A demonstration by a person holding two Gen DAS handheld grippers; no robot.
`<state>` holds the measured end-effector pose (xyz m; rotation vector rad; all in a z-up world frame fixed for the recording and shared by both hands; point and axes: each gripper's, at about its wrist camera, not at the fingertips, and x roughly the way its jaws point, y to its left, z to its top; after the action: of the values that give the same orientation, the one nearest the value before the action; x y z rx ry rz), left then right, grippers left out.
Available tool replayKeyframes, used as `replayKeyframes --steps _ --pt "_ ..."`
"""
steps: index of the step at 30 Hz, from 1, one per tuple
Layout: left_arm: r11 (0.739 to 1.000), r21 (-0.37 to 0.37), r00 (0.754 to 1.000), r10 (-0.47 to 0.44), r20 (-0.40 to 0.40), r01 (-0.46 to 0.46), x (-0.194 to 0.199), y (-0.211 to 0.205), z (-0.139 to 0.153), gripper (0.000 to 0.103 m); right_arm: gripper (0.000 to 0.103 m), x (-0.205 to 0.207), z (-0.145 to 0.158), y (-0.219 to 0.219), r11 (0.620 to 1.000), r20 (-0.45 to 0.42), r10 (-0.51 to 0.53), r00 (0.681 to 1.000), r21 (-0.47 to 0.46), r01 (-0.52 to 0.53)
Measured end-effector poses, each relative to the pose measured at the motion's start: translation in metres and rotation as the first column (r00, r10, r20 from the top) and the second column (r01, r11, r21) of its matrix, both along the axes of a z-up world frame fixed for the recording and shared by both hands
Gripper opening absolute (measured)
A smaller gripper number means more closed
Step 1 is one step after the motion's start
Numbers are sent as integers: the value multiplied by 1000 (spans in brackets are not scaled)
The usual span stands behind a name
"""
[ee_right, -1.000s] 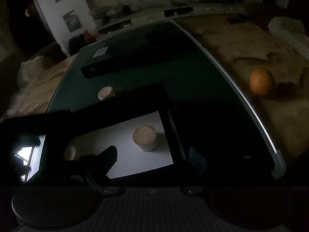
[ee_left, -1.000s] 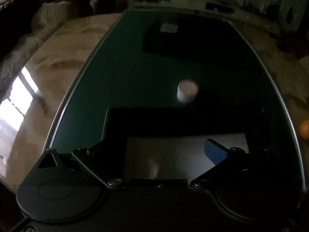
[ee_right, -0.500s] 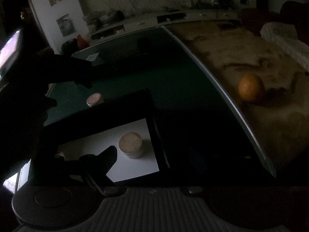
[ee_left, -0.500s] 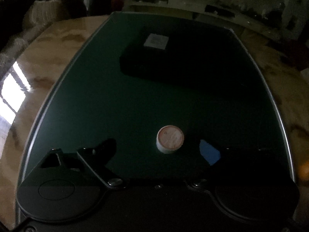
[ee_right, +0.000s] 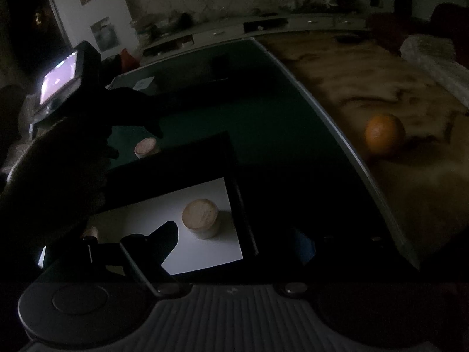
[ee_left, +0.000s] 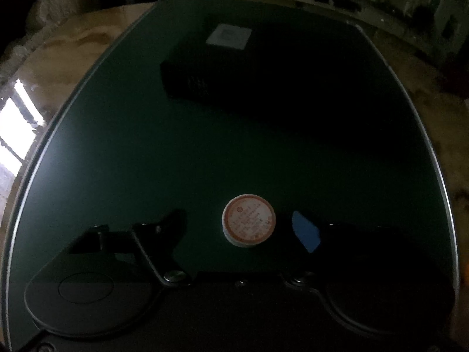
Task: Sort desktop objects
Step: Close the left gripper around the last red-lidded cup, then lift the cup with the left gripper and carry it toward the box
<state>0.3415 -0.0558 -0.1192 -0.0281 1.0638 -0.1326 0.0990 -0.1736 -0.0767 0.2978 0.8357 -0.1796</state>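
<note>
Left gripper (ee_left: 240, 228) fingers apart, straddling small round jar (ee_left: 248, 224) on green mat (ee_left: 117, 146); should centre before squeezing, avoid tipping; right gripper (ee_right: 237, 234) spread, empty, above tray (ee_right: 205, 252) holding second jar (ee_right: 200, 217).

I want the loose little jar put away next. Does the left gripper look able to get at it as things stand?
Probably yes. The left gripper is open with the small round jar standing upright between its fingers on the bare green mat; nothing blocks it.
</note>
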Motion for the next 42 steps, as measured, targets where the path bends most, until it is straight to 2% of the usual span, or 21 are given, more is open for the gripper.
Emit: replayKeyframes --steps 5,10,12,14,30,42 --pt "1000 -10 1000 -12 -11 12 6 -3 -8 55 85 0 1 1 1000 -1 6 1000 3 -6" --pt "1000 -10 1000 -7 -2 7 8 -5 -10 51 85 0 1 2 1000 -3 8 1000 4 -8" --pt "1000 -16 1000 -14 -7 13 8 -7 -10 44 85 0 1 3 1000 -4 8 1000 3 -8" --pt "1000 -11 1000 -17 -8 17 8 -9 -11 41 85 1 2 3 1000 -4 9 1000 1 -9" --pt "1000 -16 1000 -20 -13 19 4 -6 -5 41 85 3 0 7 1000 -6 6 1000 -2 -6" --pt "999 8 998 -54 40 54 -22 -3 36 41 85 6 -2 7 1000 -4 5 1000 -8 -5"
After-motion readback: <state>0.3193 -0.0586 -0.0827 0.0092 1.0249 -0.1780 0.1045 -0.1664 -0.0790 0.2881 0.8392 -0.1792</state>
